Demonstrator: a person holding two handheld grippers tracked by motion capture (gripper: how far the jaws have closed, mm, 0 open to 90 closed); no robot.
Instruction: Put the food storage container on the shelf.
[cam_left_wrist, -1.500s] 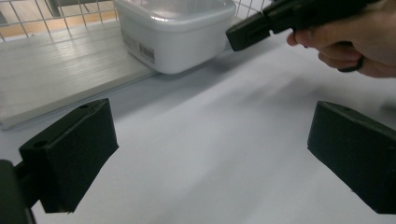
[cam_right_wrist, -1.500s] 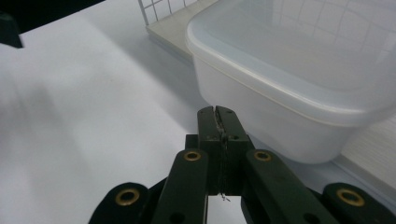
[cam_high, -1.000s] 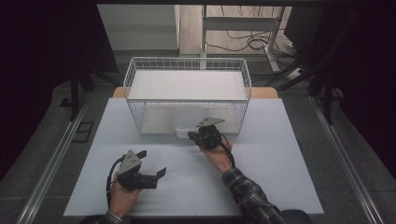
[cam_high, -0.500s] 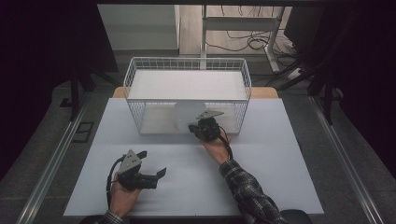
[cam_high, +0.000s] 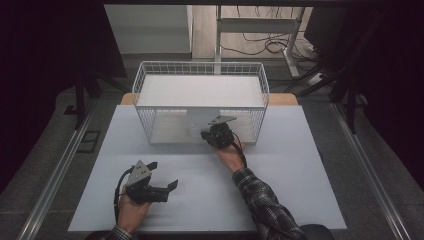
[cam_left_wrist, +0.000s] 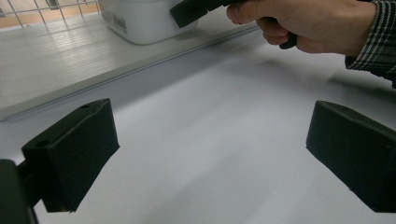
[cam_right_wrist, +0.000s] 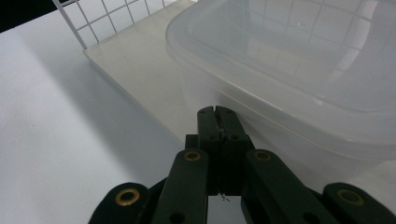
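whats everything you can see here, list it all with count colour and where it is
table: 1, white top, centre of the high view
wire basket: 1, white, far half of the table
plastic container: 1, translucent white, lidded, in the wire basket's near part
desk frame: 1, white, on the floor beyond the table
cables: several, black, floor beyond the table
left gripper: 1, black, open, over the table's near left
right gripper: 1, black, shut, tips at the plastic container
sleeve: 1, dark plaid, right forearm
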